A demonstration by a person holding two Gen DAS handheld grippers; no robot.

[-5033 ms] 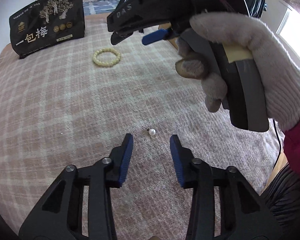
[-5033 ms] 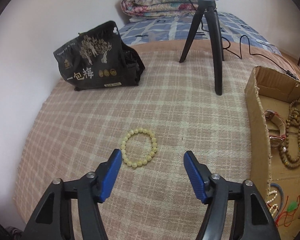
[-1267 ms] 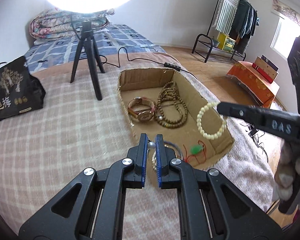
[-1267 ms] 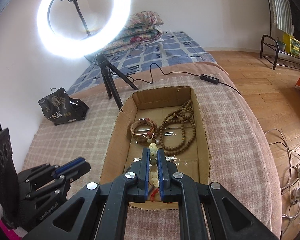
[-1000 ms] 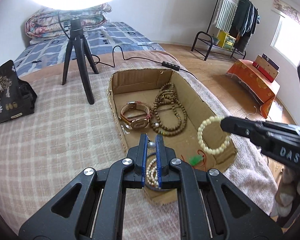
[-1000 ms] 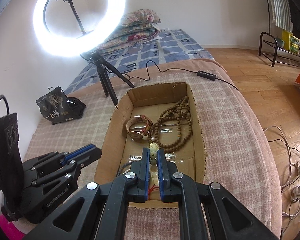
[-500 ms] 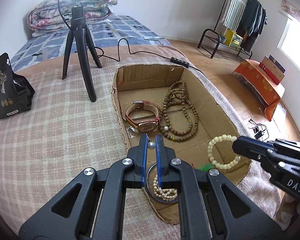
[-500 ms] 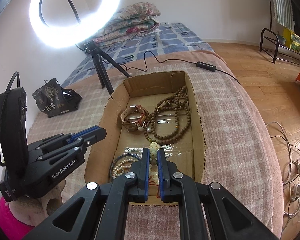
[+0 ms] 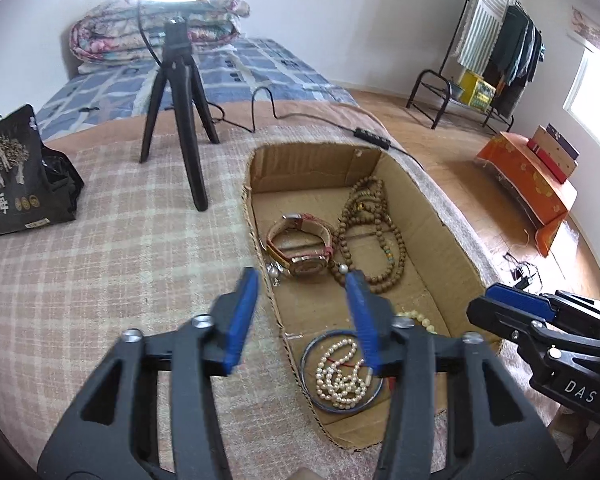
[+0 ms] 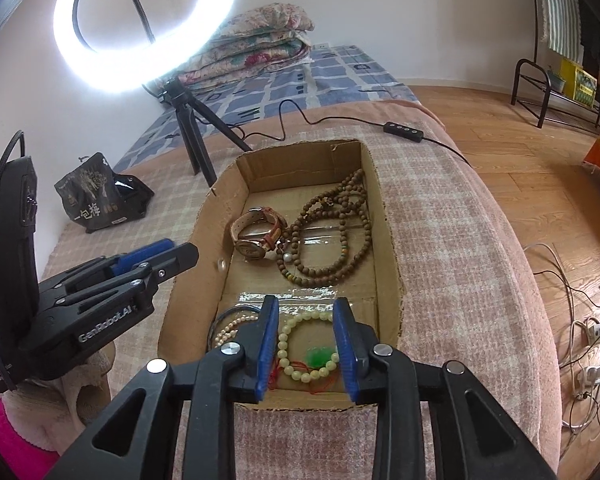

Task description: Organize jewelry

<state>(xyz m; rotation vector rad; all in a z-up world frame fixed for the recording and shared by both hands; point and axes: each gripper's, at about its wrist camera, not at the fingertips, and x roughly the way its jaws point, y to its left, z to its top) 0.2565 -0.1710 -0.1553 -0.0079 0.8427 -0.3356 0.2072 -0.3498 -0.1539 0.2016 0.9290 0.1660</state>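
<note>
left claw (image 9: 300, 280): my jaws opening, nothing between the pads; it hangs over the left wall of the cardboard box (image 9: 260, 216)
pearl earring (image 9: 273, 272): loose, right at that left wall; I can't tell if it's touching anything
watch (image 10: 256, 236): lying in the box, brown bead necklace (image 10: 332, 232) just beside it
right claw (image 10: 306, 336): my jaws opening, pads clear of the cream bead bracelet (image 10: 306, 346), which lies on the box floor between them
bed (image 10: 460, 260): plaid blanket, box sits on it
</note>
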